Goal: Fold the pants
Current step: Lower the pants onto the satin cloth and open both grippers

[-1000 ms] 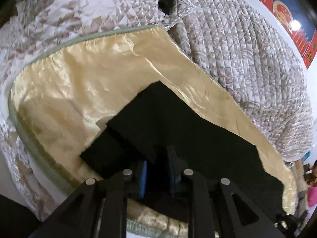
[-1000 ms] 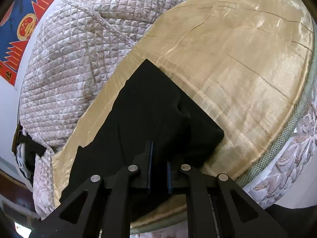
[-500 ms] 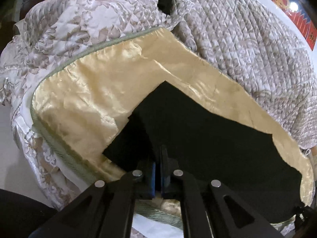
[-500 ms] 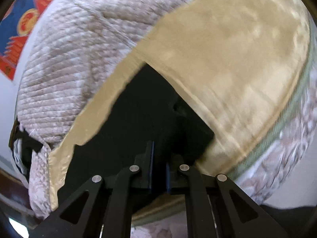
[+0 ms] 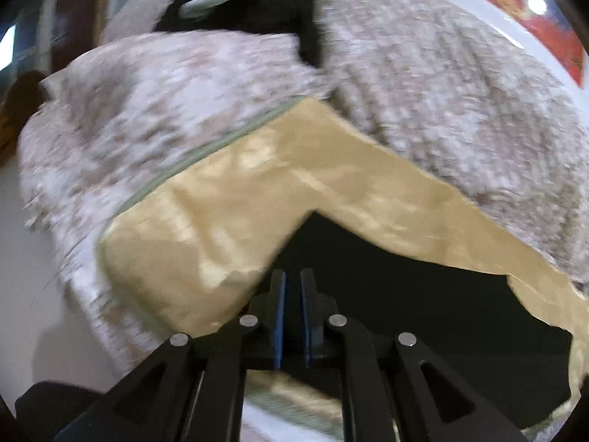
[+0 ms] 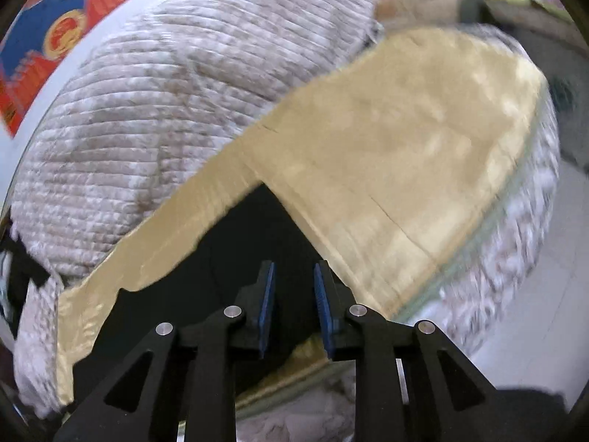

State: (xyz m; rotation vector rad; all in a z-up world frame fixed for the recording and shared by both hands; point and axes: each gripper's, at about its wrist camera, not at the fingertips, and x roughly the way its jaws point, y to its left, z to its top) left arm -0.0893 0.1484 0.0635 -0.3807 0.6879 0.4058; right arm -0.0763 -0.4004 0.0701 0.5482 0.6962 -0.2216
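Observation:
The black pants lie flat on a gold satin sheet, folded with one corner pointing away from me. In the left wrist view my left gripper is at the near edge of the pants, its jaws a narrow gap apart, with dark cloth between the blue pads. In the right wrist view the pants run off to the left. My right gripper stands over their near edge with its jaws apart and nothing between them.
A quilted beige cover is bunched behind the gold sheet, also in the right wrist view. A flowered quilt with green piping hangs over the bed's edge. Dark clothes lie at the far end. A red and blue poster hangs on the wall.
Both grippers pulled back toward the near edge of the pants. The right jaws, shut on the cloth before, have opened and let go. The folded flap now lies flat.

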